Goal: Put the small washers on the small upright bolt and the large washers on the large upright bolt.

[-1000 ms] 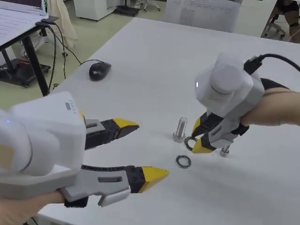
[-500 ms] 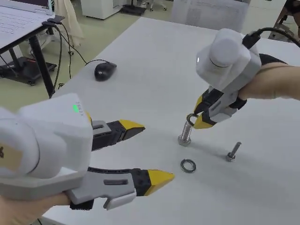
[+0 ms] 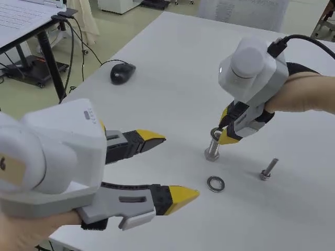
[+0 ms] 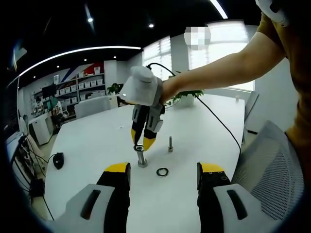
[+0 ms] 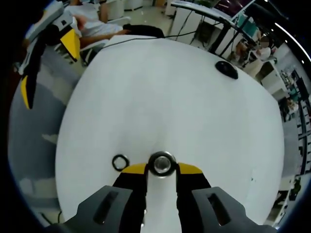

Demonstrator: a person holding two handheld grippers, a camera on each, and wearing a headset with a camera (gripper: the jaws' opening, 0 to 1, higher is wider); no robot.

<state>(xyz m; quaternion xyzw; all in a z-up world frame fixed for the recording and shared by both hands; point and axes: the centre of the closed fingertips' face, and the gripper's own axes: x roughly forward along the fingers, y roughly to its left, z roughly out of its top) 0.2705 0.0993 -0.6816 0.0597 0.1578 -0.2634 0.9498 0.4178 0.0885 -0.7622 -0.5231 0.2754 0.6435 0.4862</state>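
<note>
Head view: right gripper [image 3: 223, 128] pinches washer [image 3: 215, 134] atop large bolt [image 3: 212, 151]; left gripper [image 3: 179, 166] gapes empty.

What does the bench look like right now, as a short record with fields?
left gripper: open, holding nothing
right gripper: shut on held washer at top of large bolt
loose washer: flat on table near large bolt
small bolt: standing apart from large bolt
mouse: near a table edge
</note>
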